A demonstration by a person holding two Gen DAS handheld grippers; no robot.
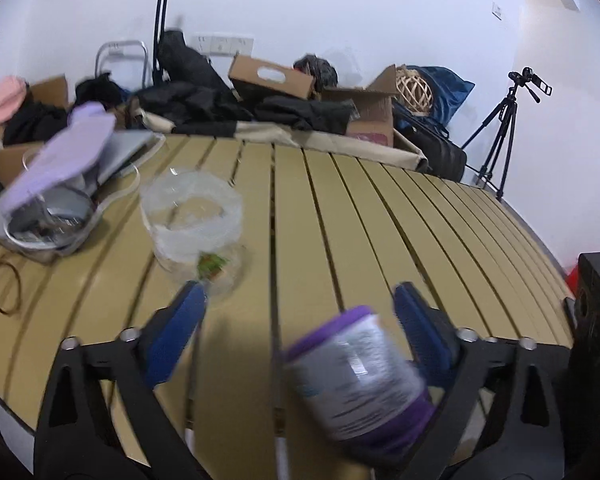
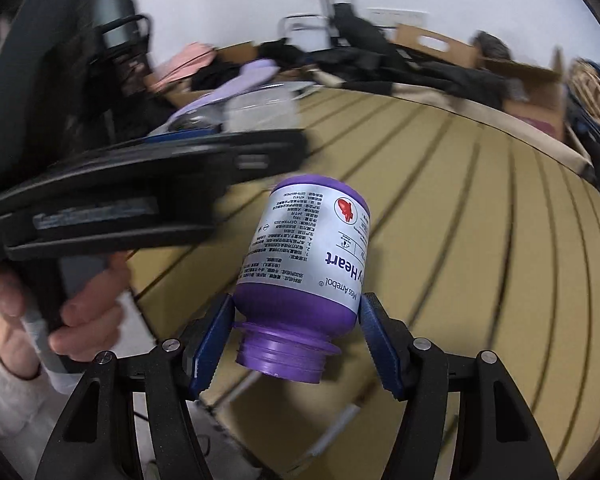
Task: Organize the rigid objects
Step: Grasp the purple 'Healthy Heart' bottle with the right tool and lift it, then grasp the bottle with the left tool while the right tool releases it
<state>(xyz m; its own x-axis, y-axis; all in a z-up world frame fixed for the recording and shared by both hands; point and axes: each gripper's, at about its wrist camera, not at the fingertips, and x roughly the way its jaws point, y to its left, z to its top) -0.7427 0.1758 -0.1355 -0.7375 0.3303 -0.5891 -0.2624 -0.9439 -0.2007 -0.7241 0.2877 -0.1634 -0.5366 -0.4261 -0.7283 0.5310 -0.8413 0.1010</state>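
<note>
Left wrist: we see left gripper [image 1: 300, 300] spread wide over slatted tan table [image 1: 380, 208], purple bottle with white label [image 1: 360, 376] blurred between its fingers, text unreadable. Right wrist: right gripper [image 2: 296, 320] clamps bottle [image 2: 304, 256] upside down; label reads "Miss Arrebol", "Heart".

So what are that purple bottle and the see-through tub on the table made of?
The purple bottle looks like opaque, smooth moulded plastic with a glossy paper or film label. The clear tub seems to be thin transparent plastic, since the slats show through it. Blur leaves both uncertain.
</note>
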